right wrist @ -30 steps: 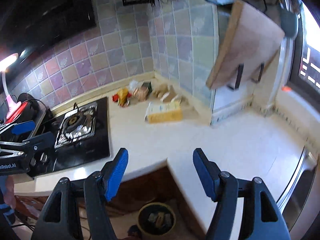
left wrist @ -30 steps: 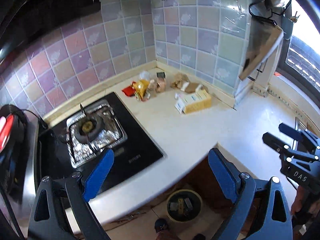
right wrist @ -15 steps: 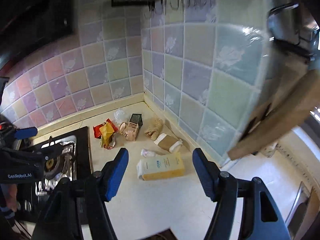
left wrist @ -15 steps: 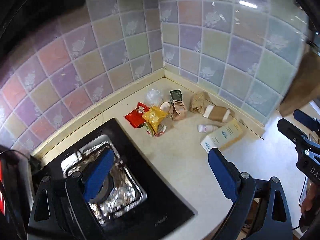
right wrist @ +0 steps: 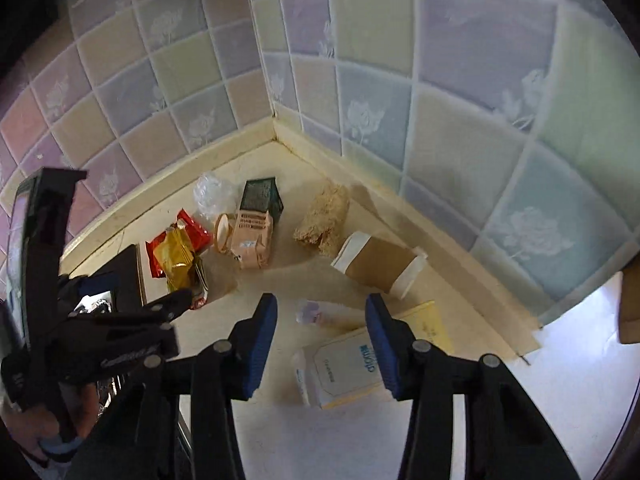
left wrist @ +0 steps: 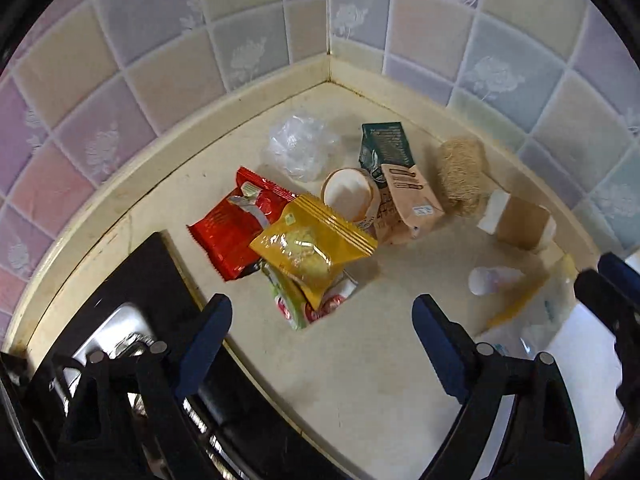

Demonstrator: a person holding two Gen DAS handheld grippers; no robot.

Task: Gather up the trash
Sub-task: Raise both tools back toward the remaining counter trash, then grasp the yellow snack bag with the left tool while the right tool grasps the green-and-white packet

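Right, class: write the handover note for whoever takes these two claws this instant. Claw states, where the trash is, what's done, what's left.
Left claw: open, empty, jaws just closing slightly, above the yellow snack bag and red wrapper.
Right claw: open, empty, jaws just closing, small white bottle between them, not gripped; white-and-yellow box just below.
Trash lies in the tiled corner of the counter: clear plastic, brown carton, paper cup.
Done: nothing collected.
Left: grasp and bin everything.

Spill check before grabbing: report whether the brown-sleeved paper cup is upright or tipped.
Tipped. The paper cup lies on its side on the counter by the wall.
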